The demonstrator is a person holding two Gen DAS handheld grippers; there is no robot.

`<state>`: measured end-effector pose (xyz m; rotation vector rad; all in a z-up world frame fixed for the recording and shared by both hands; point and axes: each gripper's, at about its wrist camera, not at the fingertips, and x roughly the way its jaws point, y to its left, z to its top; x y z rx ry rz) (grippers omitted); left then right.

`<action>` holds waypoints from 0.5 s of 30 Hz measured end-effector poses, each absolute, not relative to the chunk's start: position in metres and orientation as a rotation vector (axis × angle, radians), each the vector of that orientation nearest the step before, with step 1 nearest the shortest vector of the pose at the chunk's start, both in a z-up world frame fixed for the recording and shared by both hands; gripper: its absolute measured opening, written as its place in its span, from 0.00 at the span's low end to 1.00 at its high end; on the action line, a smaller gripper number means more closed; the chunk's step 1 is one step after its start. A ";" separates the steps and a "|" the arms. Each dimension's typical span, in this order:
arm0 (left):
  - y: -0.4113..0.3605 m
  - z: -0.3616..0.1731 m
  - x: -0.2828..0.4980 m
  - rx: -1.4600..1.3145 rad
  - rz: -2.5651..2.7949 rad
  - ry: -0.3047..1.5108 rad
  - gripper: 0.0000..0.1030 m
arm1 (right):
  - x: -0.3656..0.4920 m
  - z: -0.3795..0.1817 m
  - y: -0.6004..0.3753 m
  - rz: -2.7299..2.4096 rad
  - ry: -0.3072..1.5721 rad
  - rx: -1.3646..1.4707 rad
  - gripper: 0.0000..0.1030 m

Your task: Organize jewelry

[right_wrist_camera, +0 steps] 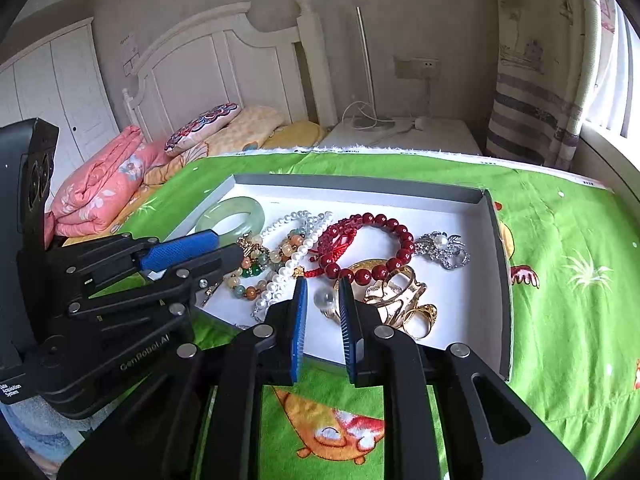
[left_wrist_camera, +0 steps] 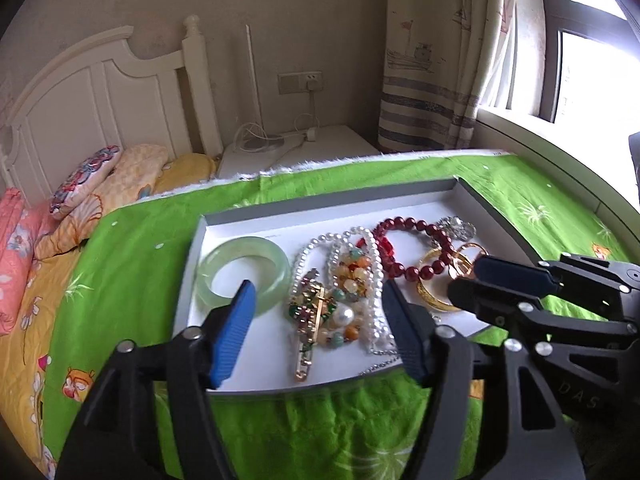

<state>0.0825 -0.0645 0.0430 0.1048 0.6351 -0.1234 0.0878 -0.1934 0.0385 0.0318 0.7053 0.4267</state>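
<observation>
a bright green printed cloth covers the surface, with a white headboard and folded pink bedding behind it. on the cloth sits a shallow grey-rimmed white cardboard tray holding all the jewelry. the black left gripper with blue pads hangs over the tray's near side, fingers wide apart, one tip above the pale green jade bangle and the other over a white pearl strand and mixed coloured bead bracelet. the right gripper has its fingers a narrow gap apart, holding nothing, just before a small clear bead. nearby lie a dark red bead bracelet, gold rings and a silver brooch.
</observation>
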 end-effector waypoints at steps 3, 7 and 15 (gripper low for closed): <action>-0.054 0.046 0.076 0.046 -0.117 0.624 0.81 | 0.080 0.039 -0.201 0.412 0.680 0.065 0.41; -0.048 0.049 0.059 0.012 -0.068 0.583 0.90 | 0.066 0.042 -0.207 0.361 0.636 0.064 0.57; -0.038 0.064 -0.005 -0.030 0.005 0.495 0.98 | 0.015 0.060 -0.214 0.245 0.522 0.025 0.84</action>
